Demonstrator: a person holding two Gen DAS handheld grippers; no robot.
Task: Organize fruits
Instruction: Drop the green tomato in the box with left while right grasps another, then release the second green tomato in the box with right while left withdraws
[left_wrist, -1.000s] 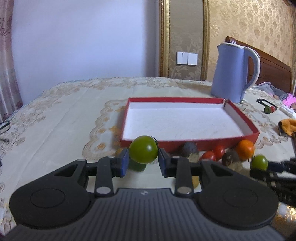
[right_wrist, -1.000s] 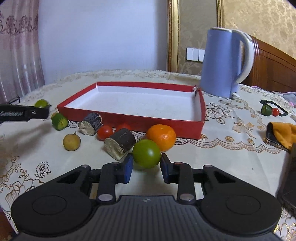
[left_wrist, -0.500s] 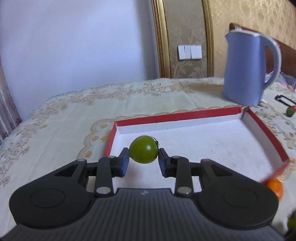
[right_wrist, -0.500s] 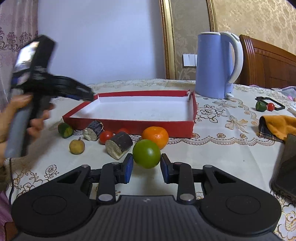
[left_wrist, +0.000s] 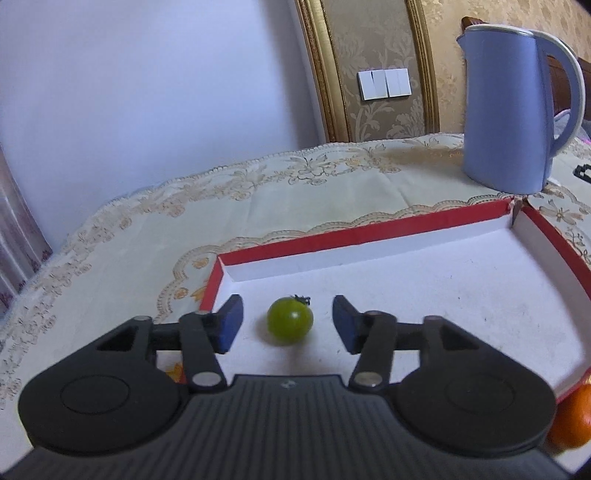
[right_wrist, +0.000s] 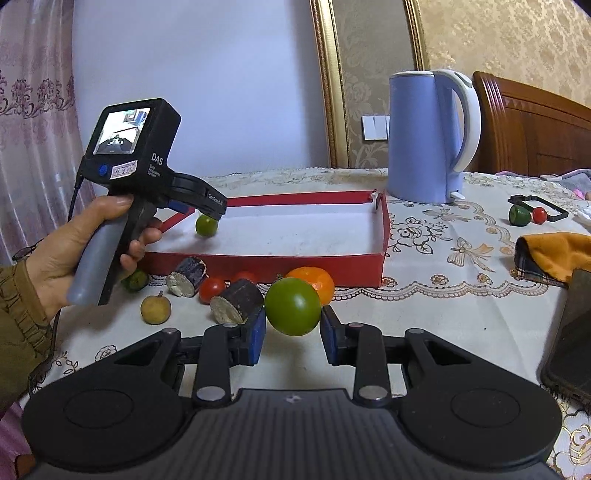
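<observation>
My left gripper (left_wrist: 288, 323) is open over the near left corner of the red box (left_wrist: 369, 230). A small green tomato (left_wrist: 290, 325) lies on the box's white floor between the fingers, touching neither; it also shows in the right wrist view (right_wrist: 206, 225). My right gripper (right_wrist: 292, 334) is shut on a larger green tomato (right_wrist: 292, 306), held above the tablecloth in front of the red box (right_wrist: 266, 264). The left gripper's body (right_wrist: 147, 173) reaches over the box's left end.
In front of the box lie an orange (right_wrist: 314, 282), red tomatoes (right_wrist: 212, 290), two dark cut pieces (right_wrist: 236, 301), a yellowish fruit (right_wrist: 155, 308) and a green fruit (right_wrist: 136, 279). A blue kettle (right_wrist: 428, 136) stands behind. A cloth (right_wrist: 554, 254) and phone (right_wrist: 570, 339) lie right.
My left gripper carried the small green tomato over the box, lowered, opened and let it go onto the box floor. My right gripper still holds its green tomato, slightly raised.
</observation>
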